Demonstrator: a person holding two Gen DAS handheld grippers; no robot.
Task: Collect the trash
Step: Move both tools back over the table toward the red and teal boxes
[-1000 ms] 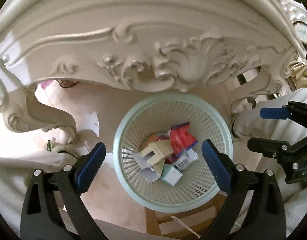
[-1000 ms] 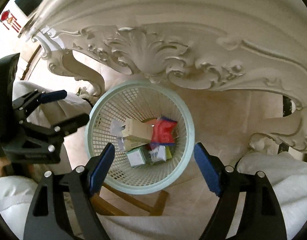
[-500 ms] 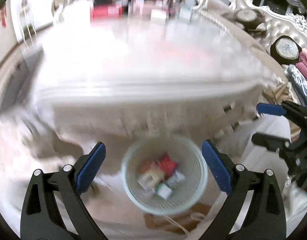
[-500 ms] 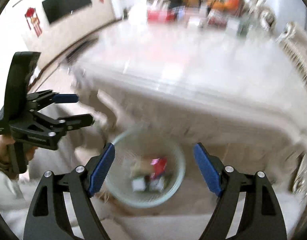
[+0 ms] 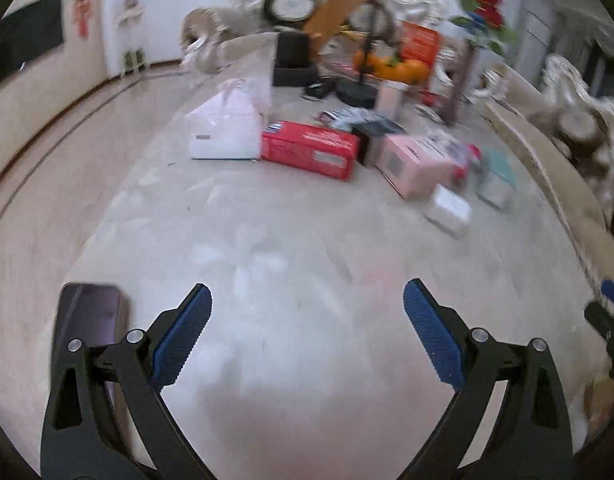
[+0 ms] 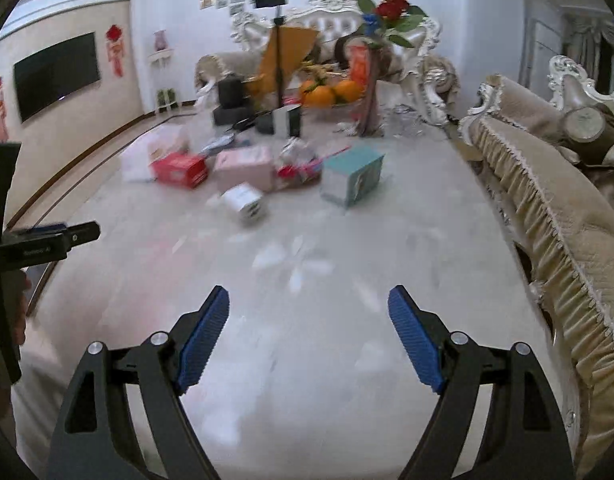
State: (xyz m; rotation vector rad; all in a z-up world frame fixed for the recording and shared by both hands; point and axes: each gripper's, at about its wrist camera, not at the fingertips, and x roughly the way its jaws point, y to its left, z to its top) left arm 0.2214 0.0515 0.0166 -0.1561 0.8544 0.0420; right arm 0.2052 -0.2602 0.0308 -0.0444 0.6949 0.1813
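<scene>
Both grippers are open and empty above a pale marble table (image 5: 299, 248). My left gripper (image 5: 305, 320) and right gripper (image 6: 309, 320) face a cluster of boxes at mid-table. The cluster holds a red box (image 5: 309, 149) (image 6: 179, 169), a pink box (image 5: 417, 162) (image 6: 245, 168), a small white box (image 5: 447, 210) (image 6: 246, 202) and a teal box (image 6: 353, 176) (image 5: 497, 178). A crumpled wrapper (image 6: 299, 160) lies between the pink and teal boxes. The waste basket is out of view.
A white tissue pack (image 5: 225, 130) lies left of the red box. A dark phone (image 5: 89, 316) lies by my left fingers. Oranges (image 6: 331, 92), a vase of roses (image 6: 391, 8) and black boxes (image 5: 293, 60) stand at the far end. A fringed sofa (image 6: 547, 184) runs along the right.
Both grippers have risen from over the basket under the table edge and now look across the table top. The basket has dropped out of view. Both stay open.
</scene>
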